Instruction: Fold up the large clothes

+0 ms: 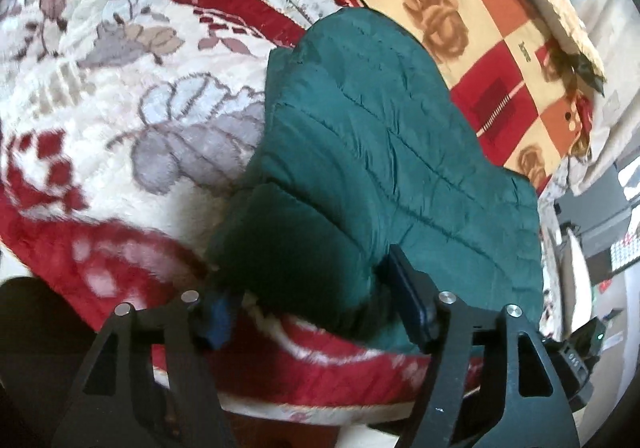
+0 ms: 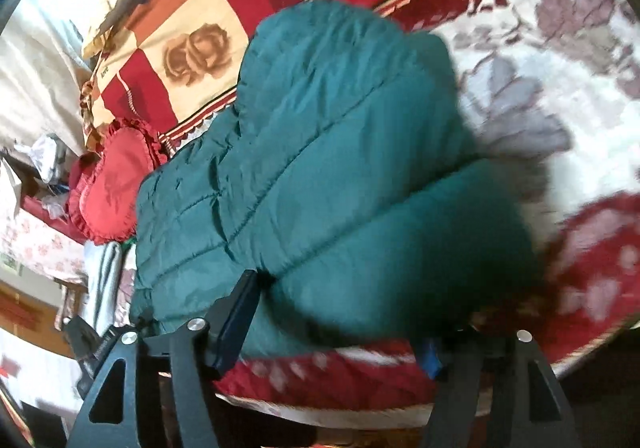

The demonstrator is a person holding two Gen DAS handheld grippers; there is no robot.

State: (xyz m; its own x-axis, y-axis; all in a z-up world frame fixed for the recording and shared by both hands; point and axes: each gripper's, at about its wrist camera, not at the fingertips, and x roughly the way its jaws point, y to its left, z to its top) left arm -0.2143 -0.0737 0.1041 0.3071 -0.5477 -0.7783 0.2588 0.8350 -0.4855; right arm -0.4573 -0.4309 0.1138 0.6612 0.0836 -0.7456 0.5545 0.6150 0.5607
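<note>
— Left gripper (image 1: 316, 312), right gripper (image 2: 332, 328): holding anything?
— No, both spread apart, the green quilted jacket's (image 1: 384, 151) hem lying loose between their fingers, folded on the floral blanket (image 1: 100, 95).

We see our right gripper (image 2: 332, 328) with its jaws standing apart, the near edge of the green quilted jacket (image 2: 320, 151) bulging between them. The jacket stretches away ahead of the fingers over the red and cream floral blanket (image 2: 560, 95). A red frilled cushion (image 2: 112, 191) lies off to their left, the checked rose-print cloth (image 2: 224, 19) beyond.
</note>
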